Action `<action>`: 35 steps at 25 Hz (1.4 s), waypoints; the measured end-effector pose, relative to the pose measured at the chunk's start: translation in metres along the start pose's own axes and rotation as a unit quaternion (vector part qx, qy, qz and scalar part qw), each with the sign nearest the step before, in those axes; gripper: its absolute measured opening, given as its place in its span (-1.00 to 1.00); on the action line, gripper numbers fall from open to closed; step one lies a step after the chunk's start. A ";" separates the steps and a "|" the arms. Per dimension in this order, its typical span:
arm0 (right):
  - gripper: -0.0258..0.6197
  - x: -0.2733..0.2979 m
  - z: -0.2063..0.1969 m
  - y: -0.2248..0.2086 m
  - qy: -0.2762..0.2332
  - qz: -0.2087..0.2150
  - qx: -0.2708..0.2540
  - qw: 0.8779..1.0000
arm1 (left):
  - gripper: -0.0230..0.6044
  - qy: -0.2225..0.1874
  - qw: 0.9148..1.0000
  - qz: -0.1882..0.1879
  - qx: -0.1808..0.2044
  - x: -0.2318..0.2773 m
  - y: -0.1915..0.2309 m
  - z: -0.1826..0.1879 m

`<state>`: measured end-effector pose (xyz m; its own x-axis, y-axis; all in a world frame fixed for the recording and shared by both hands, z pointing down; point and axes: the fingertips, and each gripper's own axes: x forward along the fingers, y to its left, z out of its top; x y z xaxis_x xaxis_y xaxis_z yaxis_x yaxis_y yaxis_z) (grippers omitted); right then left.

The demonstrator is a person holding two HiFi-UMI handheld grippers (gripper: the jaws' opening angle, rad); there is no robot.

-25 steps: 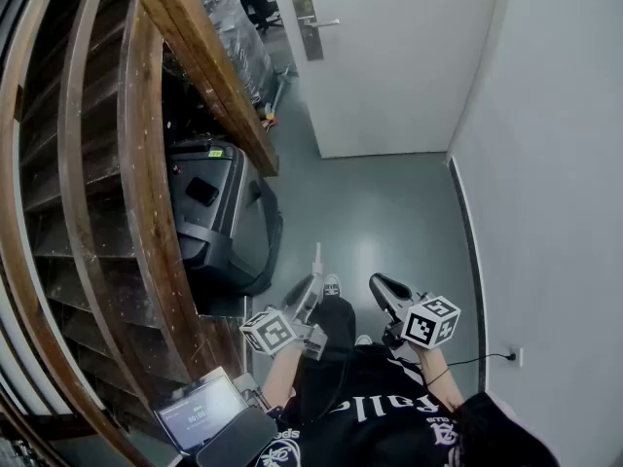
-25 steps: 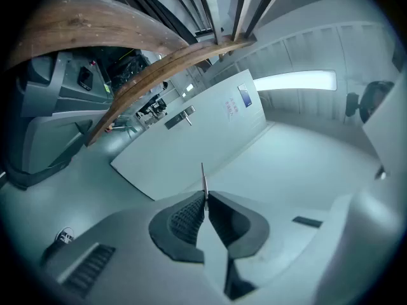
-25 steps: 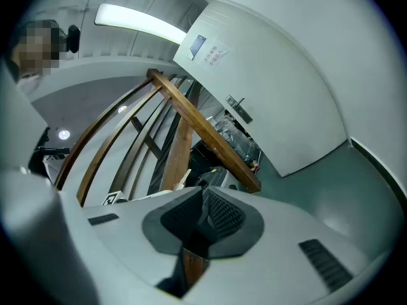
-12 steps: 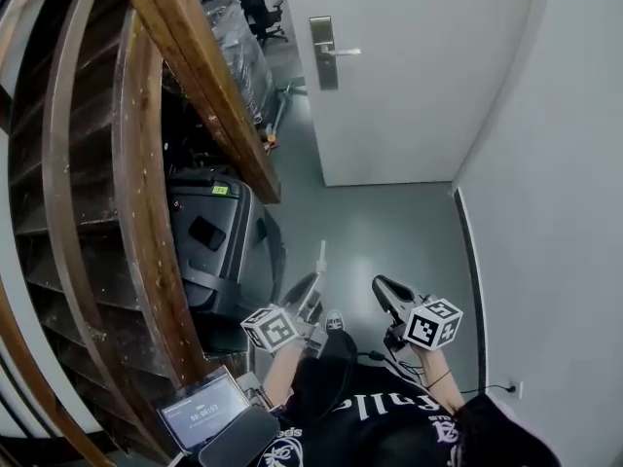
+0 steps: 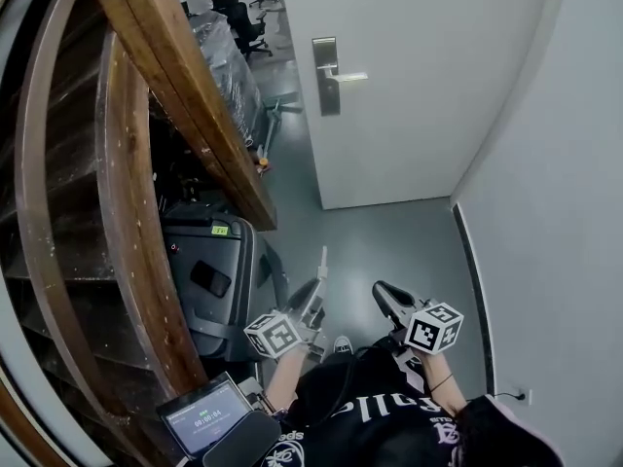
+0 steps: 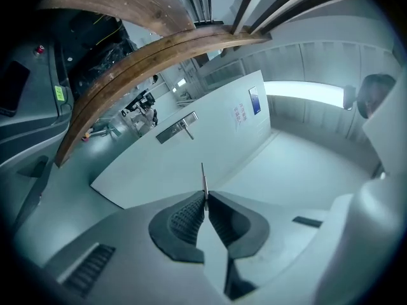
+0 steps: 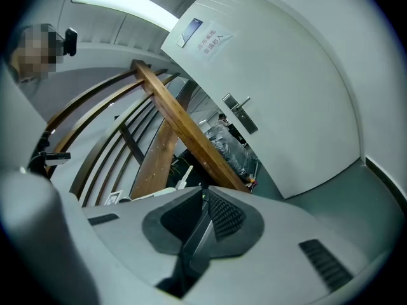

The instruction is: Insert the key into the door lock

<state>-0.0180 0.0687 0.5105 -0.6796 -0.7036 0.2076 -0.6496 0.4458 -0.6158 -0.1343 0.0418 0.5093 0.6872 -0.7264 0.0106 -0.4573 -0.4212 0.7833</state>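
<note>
Fingers of the left gripper still pinch the key; door nearer.

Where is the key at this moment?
The key is clamped in the left gripper, just below the head view's centre, its blade pointing toward the door, far from the lock plate.

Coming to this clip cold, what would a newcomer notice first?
The white door ahead, with its metal handle plate at upper centre, and the slanting wooden beam along the left. Low down, the left gripper is shut on a thin key pointing toward the door; the right gripper beside it is shut and empty.
</note>
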 end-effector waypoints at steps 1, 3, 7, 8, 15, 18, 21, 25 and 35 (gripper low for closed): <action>-0.81 0.004 0.004 -0.003 0.001 -0.004 -0.001 1.000 | -0.86 0.000 1.000 0.000 -0.004 0.004 0.004 0.003; -0.81 0.013 0.012 -0.011 0.000 -0.010 0.000 1.000 | -0.86 0.003 1.000 0.000 -0.010 0.014 0.012 0.009; -0.81 0.038 0.027 -0.028 0.009 -0.011 0.002 1.000 | -0.86 0.000 1.000 0.006 -0.023 0.033 0.028 0.021; -0.81 0.046 0.031 -0.033 0.012 -0.008 0.003 1.000 | -0.86 -0.003 1.000 0.008 -0.026 0.038 0.033 0.026; -0.81 0.109 0.078 -0.075 0.033 0.030 -0.001 0.999 | -0.86 -0.050 0.998 0.023 -0.040 0.093 0.068 0.072; -0.81 0.132 0.112 -0.103 0.045 0.044 -0.012 0.998 | -0.86 -0.069 0.996 0.035 -0.041 0.133 0.080 0.090; -0.81 0.150 0.151 -0.128 0.052 0.062 -0.024 0.996 | -0.86 -0.095 0.994 0.038 -0.046 0.179 0.088 0.112; -0.81 0.167 0.192 -0.167 0.060 0.075 -0.036 0.995 | -0.86 -0.107 0.991 0.024 -0.072 0.245 0.093 0.129; -0.81 0.184 0.236 -0.235 0.064 0.085 -0.033 0.994 | -0.86 -0.122 0.988 0.011 -0.090 0.359 0.124 0.170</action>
<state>0.0899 -0.2965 0.5138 -0.8171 -0.5397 0.2026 -0.5390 0.5907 -0.6005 -0.0401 -0.3639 0.5041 0.5110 -0.8532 -0.1045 -0.3478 -0.3164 0.8825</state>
